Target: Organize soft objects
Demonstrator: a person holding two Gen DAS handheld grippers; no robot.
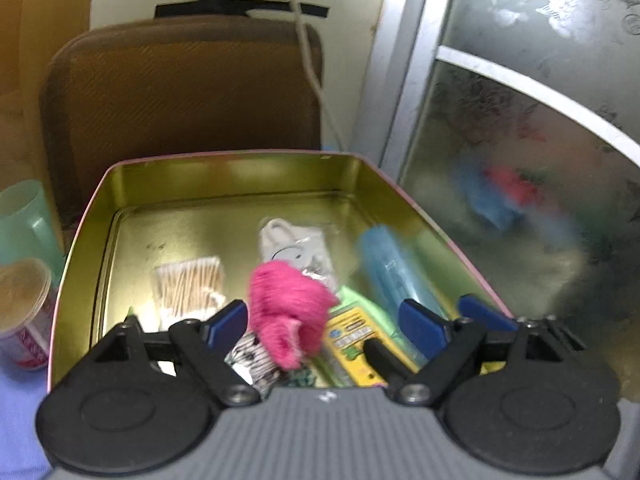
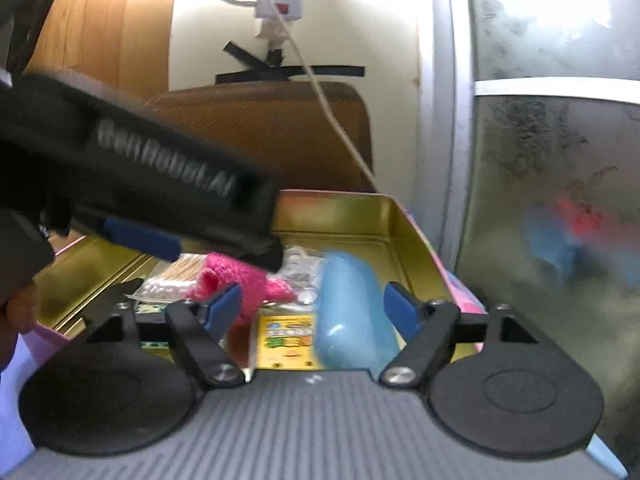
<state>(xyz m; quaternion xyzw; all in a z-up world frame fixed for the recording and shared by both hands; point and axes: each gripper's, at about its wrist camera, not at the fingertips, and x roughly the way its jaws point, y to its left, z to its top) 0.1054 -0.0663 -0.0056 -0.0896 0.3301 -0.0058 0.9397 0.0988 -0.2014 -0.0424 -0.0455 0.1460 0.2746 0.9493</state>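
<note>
An open gold-lined tin [image 1: 224,184] holds a fuzzy pink knitted piece [image 1: 288,308], a bag of cotton swabs [image 1: 188,284], a white pouch [image 1: 292,248], a blue soft roll [image 1: 396,268] and a yellow-green packet [image 1: 356,340]. My left gripper [image 1: 324,324] is open just above the tin's near edge, with the pink piece lying between its fingers, nearer the left one. My right gripper [image 2: 316,308] is open over the tin [image 2: 360,216], around the blue roll [image 2: 348,320]. The left gripper's body [image 2: 168,176] crosses the right wrist view above the pink piece [image 2: 240,280].
A brown padded chair back [image 1: 180,100] stands behind the tin, with a white cable [image 1: 316,80] hanging over it. A green cup [image 1: 24,220] and a sealed dessert cup [image 1: 24,312] stand left of the tin. A frosted glass door [image 1: 520,140] is on the right.
</note>
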